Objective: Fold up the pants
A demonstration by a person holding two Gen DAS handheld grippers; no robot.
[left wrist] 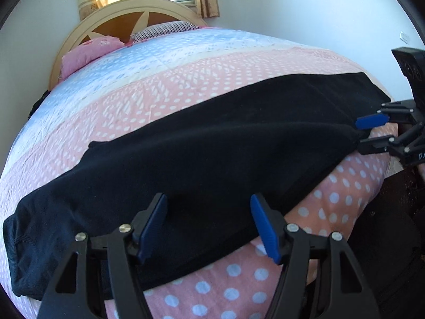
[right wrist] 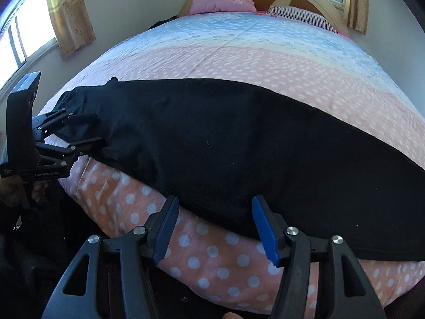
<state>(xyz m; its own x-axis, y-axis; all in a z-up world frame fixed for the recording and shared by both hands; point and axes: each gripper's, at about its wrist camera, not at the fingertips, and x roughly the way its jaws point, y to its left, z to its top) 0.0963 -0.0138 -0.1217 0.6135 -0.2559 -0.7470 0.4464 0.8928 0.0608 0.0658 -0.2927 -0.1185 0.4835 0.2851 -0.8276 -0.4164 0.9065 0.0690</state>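
Observation:
Black pants (left wrist: 202,143) lie flat in a long strip across the near part of the bed, also in the right wrist view (right wrist: 252,143). My left gripper (left wrist: 208,207) is open, its blue-padded fingers just above the pants' near edge towards the waist end. It shows at the left of the right wrist view (right wrist: 91,129), open at the pants' end. My right gripper (right wrist: 215,210) is open over the pants' near edge. It shows at the right of the left wrist view (left wrist: 358,131), open at the pants' other end.
The bed carries a pink and blue dotted quilt (left wrist: 170,79) that hangs over the near edge (right wrist: 212,252). A pink pillow (left wrist: 87,50) and a striped pillow (left wrist: 164,29) lie by the wooden headboard (left wrist: 127,16). Curtained windows (right wrist: 32,37) stand behind.

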